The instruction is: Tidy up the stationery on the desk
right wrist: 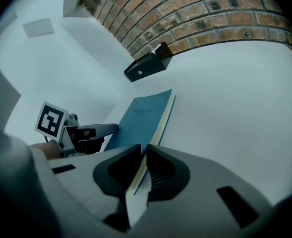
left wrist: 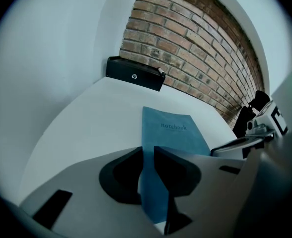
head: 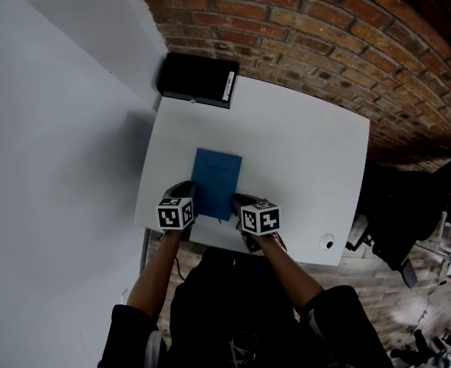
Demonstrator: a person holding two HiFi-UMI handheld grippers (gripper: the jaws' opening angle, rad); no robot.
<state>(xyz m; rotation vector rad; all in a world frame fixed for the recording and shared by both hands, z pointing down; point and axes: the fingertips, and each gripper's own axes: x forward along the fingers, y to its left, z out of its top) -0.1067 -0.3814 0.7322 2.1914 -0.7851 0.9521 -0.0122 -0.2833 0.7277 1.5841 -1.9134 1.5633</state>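
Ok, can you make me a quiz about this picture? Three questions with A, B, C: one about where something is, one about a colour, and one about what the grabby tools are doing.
1. Where is the black box?
A. At the far corner of the desk, by the brick wall
B. In the middle of the desk
C. On the floor

2. What colour is the cover of the notebook?
A. Red
B. Blue
C. Yellow

3. What are the left tool and the right tool doing?
A. Both are clamped on the notebook
B. Both are open and empty
C. One holds a pen

Answers:
1 A: the head view shows it at the desk's far left corner, against the bricks.
2 B: the cover is blue in every view.
3 A: each tool's own view shows its jaws closed on an edge of the notebook.
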